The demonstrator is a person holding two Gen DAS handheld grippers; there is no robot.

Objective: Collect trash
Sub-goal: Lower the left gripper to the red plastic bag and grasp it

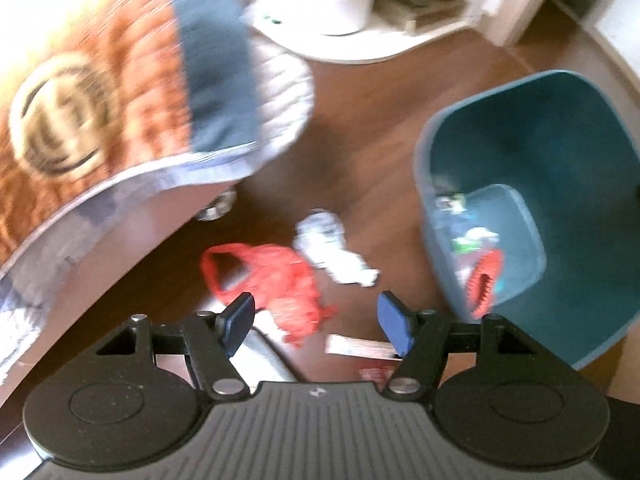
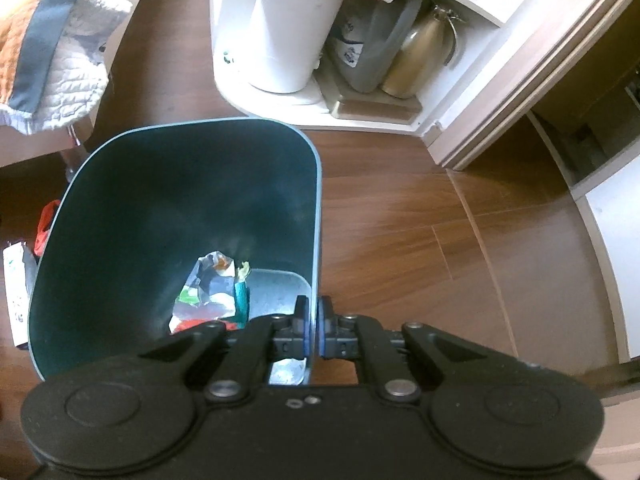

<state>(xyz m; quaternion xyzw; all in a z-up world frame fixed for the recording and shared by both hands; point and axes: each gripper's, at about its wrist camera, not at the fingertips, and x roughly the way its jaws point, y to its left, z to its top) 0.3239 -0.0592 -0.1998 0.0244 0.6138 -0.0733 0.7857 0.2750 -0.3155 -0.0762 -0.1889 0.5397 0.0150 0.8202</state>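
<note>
A teal bin (image 1: 560,128) stands on the wood floor, with wrappers and a red piece (image 1: 486,280) inside. My left gripper (image 1: 316,322) is open and empty, above a red net bag (image 1: 280,280) on the floor. A crumpled white paper (image 1: 332,248) lies just beyond it, and a flat packet (image 1: 360,346) lies near the right finger. In the right wrist view my right gripper (image 2: 314,330) is shut on the near right rim of the bin (image 2: 180,208). Crumpled wrappers (image 2: 212,292) lie at its bottom.
A bed with an orange and blue blanket (image 1: 100,100) overhangs the left side. A white shelf unit (image 2: 400,112) behind the bin holds a white container (image 2: 288,40), a grey jug and a metal flask (image 2: 420,56). A doorway (image 2: 580,120) is at the right.
</note>
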